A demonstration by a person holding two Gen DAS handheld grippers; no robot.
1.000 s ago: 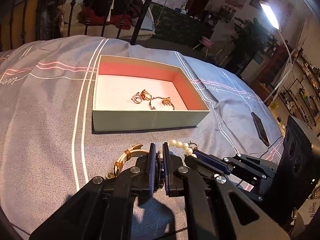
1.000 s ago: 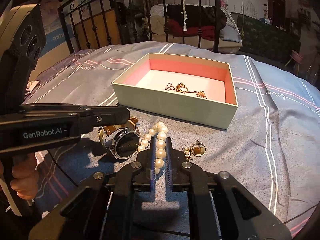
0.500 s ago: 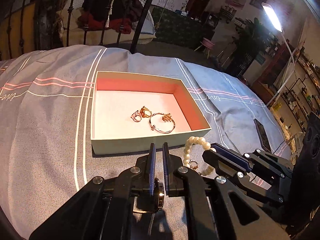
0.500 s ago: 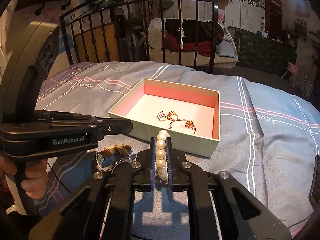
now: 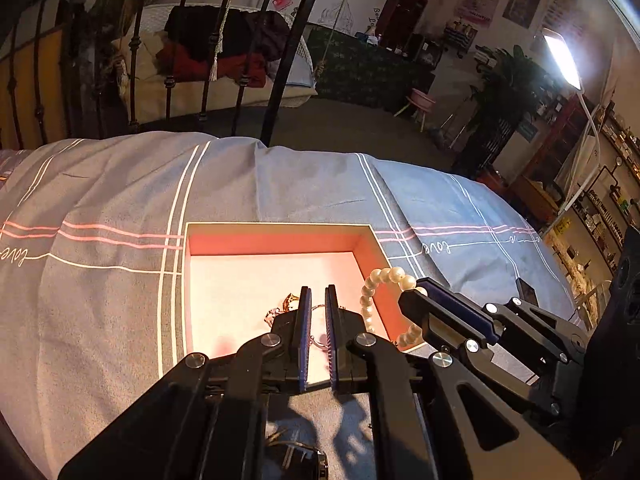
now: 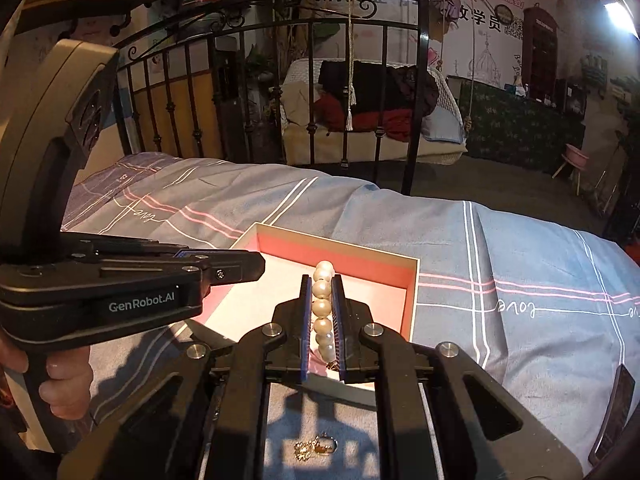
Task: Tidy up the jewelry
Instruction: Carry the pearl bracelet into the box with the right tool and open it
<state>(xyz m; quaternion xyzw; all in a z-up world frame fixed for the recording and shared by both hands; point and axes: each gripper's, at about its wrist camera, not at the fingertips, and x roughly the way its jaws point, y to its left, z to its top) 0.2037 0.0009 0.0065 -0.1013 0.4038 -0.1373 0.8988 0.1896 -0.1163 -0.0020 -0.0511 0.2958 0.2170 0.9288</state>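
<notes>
Nearest the lens in the right wrist view, a small gold charm [image 6: 316, 447] is lying on the grey bedspread [image 6: 520, 248], in the shadow under the tool's body. Above it, the right gripper [image 6: 322, 308] is clenching a pearl bracelet [image 6: 323, 304] between its blue-lined fingers [image 6: 306, 320]; the beads are standing in a column in the narrow gap, the top pearl rising clear of the fingertips. In the left wrist view the same pearl bracelet [image 5: 378, 280] is hanging as a loop from the right gripper [image 5: 420, 292], over the right-hand wall of the box.

The left gripper [image 5: 316, 308] is hovering over the near part of the open box [image 5: 280, 227], its blue pads [image 5: 305, 336] drawn close with a slim gap between them. A dark round object, partly hidden under the tool at the bottom edge, is visible in the left wrist view; whether the jaws are gripping anything cannot be told. Seen from the right, the left gripper [image 6: 240, 270] is reaching in from the left, with the person's left hand [image 6: 60, 380] wrapped around its handle.

Inside the box, gold rings [image 5: 286, 306] are lying on the pale floor, partly masked by the left tool. The box has pink inner walls and is resting on the bedspread [image 5: 100, 280].

Beyond the bed, a black iron bedframe [image 6: 384, 92] is standing, and a lit lamp [image 5: 562, 60] is shining at the far right.
</notes>
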